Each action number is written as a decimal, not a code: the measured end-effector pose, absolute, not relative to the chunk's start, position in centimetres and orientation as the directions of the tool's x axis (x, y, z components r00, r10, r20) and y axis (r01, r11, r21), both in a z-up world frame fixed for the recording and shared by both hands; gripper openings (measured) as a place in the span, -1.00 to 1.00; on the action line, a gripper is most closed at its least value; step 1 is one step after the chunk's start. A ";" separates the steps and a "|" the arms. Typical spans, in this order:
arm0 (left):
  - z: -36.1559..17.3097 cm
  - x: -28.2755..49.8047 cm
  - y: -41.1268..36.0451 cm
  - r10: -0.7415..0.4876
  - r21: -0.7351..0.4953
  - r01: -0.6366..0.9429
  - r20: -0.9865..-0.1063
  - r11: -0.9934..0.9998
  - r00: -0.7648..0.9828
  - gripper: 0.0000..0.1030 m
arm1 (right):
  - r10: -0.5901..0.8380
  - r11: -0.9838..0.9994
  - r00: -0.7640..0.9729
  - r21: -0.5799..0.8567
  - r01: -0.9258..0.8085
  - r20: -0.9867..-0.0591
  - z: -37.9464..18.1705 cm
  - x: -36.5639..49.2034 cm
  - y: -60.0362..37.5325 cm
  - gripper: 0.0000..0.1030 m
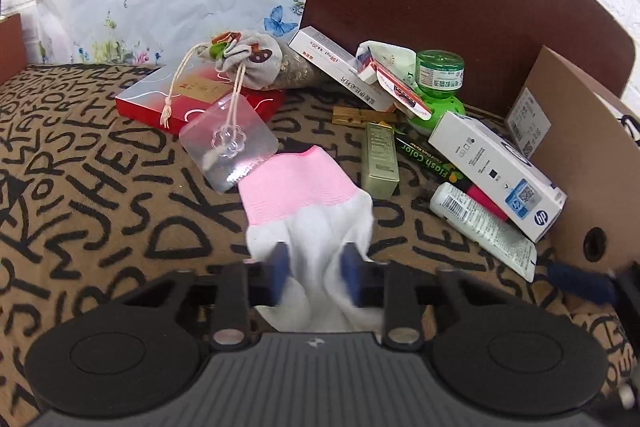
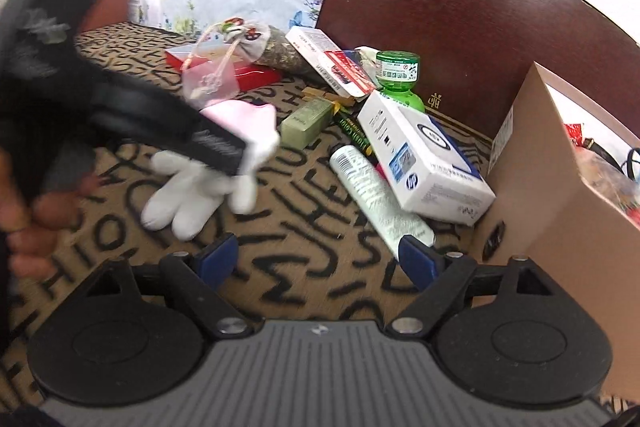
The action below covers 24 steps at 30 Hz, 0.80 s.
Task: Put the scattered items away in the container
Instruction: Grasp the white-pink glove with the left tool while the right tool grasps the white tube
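You've got the glove (image 1: 308, 227) pinched in your left gripper (image 1: 314, 277): pads closed on the white fabric w/ a fold bunched between them, pink cuff pointing away at 12 o'clock over the lettered cloth (image 1: 100, 187). From the right wrist cam the glove's fingers dangle free, so the grip looks partial; judge it good enough to carry, but go slow.

Your right gripper (image 2: 316, 261) is spread wide w/ nothing in it, hovering low over the cloth; one pad sits just beside the white tube (image 2: 376, 195).

Step in hand, I'd say: first pick made, transfer pending. Next move calls for swinging the glove toward 3 o'clock, over the wall of the cardboard box (image 2: 560, 187), then releasing inside. Watch the loose fingers snagging the wall.

Box contents: only partly seen from the right cam, something red and clear wrap at the top right; can't tell what.

Farther out, 1–2 o'clock: white printer box (image 1: 496, 171) leaning over the tube, marker (image 1: 432, 157) under it, gold carton (image 1: 380, 163). Beyond: green jar (image 1: 440, 75), red flat box (image 1: 192, 95), drawstring pouch (image 1: 252, 57) on top.
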State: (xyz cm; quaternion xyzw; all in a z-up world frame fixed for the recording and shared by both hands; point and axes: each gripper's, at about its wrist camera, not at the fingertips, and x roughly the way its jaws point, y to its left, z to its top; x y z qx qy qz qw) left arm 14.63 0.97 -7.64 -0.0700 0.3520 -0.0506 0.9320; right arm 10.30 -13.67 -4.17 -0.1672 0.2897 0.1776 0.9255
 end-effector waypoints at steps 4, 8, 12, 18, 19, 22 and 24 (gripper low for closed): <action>-7.3 14.1 2.9 -0.216 -0.202 0.108 -0.655 0.973 0.724 -0.71 | 0.213 0.879 0.771 -0.226 -0.419 -0.601 -5.0 12.2 -13.0 0.58; -7.1 12.7 4.8 -0.242 -0.209 0.136 -0.655 0.968 0.715 -0.74 | 0.175 0.897 0.793 -0.237 -0.373 -0.583 -5.5 13.8 -12.8 0.59; -7.1 11.6 6.0 -0.254 -0.216 0.145 -0.657 0.966 0.710 -0.74 | 0.150 0.913 0.807 -0.234 -0.335 -0.571 -5.8 15.6 -12.5 0.63; -7.2 11.5 6.1 -0.263 -0.223 0.151 -0.654 0.963 0.710 -0.73 | 0.180 0.951 0.772 -0.092 -0.294 -0.610 -5.9 18.1 -13.5 0.44; -7.3 11.5 6.2 -0.265 -0.227 0.150 -0.653 0.962 0.710 -0.73 | 0.181 0.953 0.768 -0.083 -0.291 -0.614 -5.8 17.8 -13.7 0.33; -7.3 11.3 6.3 -0.267 -0.237 0.144 -0.652 0.961 0.710 -0.72 | 0.194 0.940 0.755 -0.100 -0.325 -0.627 -5.4 16.4 -13.7 -0.24; -7.3 11.1 6.2 -0.271 -0.236 0.150 -0.652 0.960 0.708 -0.72 | 0.208 0.933 0.744 -0.100 -0.347 -0.634 -5.3 15.2 -13.6 -0.37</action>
